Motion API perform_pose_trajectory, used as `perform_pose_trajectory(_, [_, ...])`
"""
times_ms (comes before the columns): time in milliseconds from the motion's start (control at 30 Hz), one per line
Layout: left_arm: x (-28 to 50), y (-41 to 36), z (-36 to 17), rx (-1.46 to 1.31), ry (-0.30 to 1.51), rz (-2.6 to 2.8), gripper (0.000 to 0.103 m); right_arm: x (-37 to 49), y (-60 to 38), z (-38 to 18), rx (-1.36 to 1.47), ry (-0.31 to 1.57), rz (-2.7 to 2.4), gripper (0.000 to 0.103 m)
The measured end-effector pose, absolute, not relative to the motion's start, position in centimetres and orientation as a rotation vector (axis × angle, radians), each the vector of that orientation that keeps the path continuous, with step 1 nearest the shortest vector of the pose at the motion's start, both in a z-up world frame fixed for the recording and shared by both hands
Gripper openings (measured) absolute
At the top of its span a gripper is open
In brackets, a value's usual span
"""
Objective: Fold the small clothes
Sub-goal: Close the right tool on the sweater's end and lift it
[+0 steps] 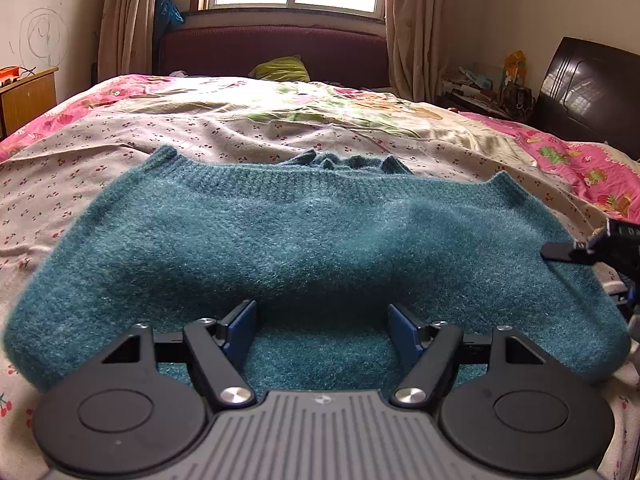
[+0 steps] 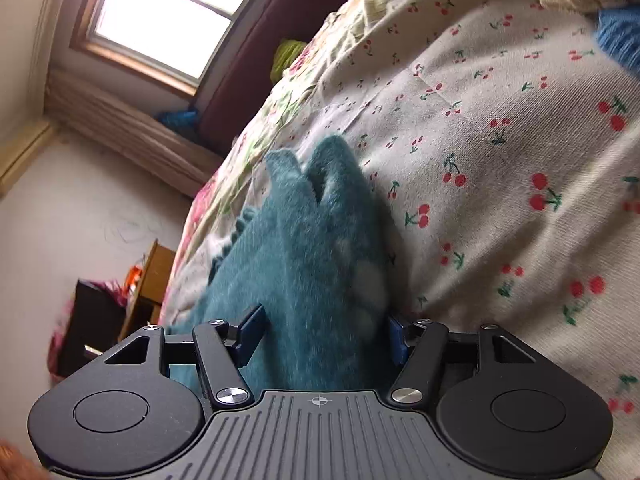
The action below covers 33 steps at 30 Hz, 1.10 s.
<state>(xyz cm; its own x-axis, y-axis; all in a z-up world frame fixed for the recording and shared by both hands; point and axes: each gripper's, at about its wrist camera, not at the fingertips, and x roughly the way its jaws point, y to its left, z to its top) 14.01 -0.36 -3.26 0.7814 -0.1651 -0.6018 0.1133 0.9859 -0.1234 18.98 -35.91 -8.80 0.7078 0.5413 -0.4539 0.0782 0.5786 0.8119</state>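
Left wrist: my left gripper (image 1: pixel 322 326) stands wide open, gripping nothing, over the fuzzy teal knitted sweater (image 1: pixel 312 240) spread on the cherry-print bedsheet (image 1: pixel 240 136). Right wrist: my right gripper (image 2: pixel 322 334) gapes around its folded edge, pads apparently not pressing.

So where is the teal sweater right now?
The sweater lies on the cherry-print sheet, spread across the left wrist view, between both grippers' open jaws.
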Motion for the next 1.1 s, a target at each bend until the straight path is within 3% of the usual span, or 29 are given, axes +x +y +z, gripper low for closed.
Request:
perform_pose_trajectory(100, [14.1, -0.6, -3.4, -0.070, 0.657, -0.147, 0.081, 19.6, -35.0, -8.6, 0.897, 0.750, 0.285, 0.057])
perform_pose_trajectory(233, [14.1, -0.8, -3.2, -0.063, 0.666, -0.137, 0.081, 18.4, -35.8, -8.7, 0.972, 0.753, 0.306, 0.030])
perform_pose_trajectory(333, [14.0, -0.3, -2.2, -0.106, 0.660, -0.139, 0.081, 16.7, -36.8, -8.4, 1.017, 0.744, 0.322, 0.025])
perform_pose_trajectory(800, [17.1, -2.0, -1.8, 0.043, 0.490, -0.094, 0.081, 17.1, -36.4, -9.2, 1.016, 0.767, 0.277, 0.031])
perform_pose_trajectory(1100, [18.3, -2.4, -4.4, 0.069, 0.545, -0.086, 0.082, 16.8, -34.1, -2.9, 1.019, 0.767, 0.263, 0.025])
